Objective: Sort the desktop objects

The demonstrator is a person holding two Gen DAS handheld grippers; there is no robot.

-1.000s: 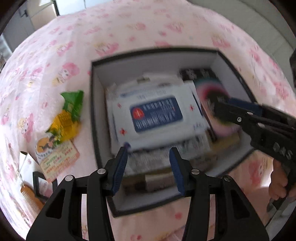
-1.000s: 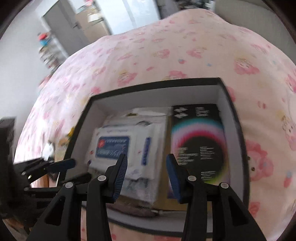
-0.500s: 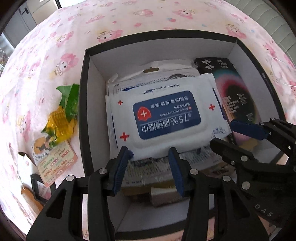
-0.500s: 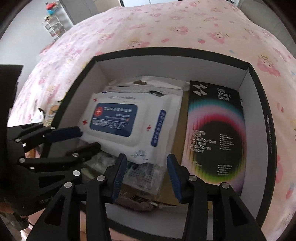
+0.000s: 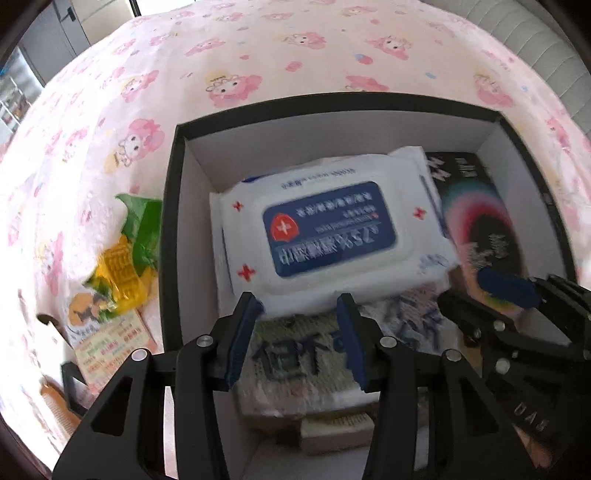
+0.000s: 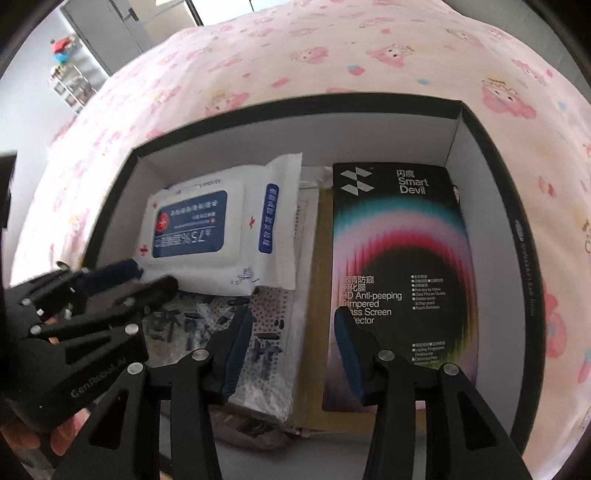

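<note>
A black box (image 5: 173, 206) (image 6: 295, 105) with a white inside sits on a pink cartoon-print cloth. In it lie a white pack of alcohol wipes (image 5: 328, 229) (image 6: 221, 225) with a blue label, a black "Smart Devil" screen protector box (image 6: 399, 258) (image 5: 480, 221), and a clear bag of small parts (image 5: 306, 354) (image 6: 229, 321). My left gripper (image 5: 299, 321) (image 6: 129, 280) is open, its tips at the near edge of the wipes pack. My right gripper (image 6: 291, 339) (image 5: 480, 291) is open and empty over the box's inside.
Left of the box on the cloth lie a green and yellow snack bag (image 5: 125, 251), a printed card (image 5: 110, 343), a black object (image 5: 74, 387) and a wooden comb (image 5: 55, 410). A shelf (image 6: 70, 81) and a door (image 6: 110, 33) stand beyond the bed.
The wipes pack has slid toward the box's far wall, uncovering more of the clear bag of parts. Both grippers have stayed open and low inside the box.
</note>
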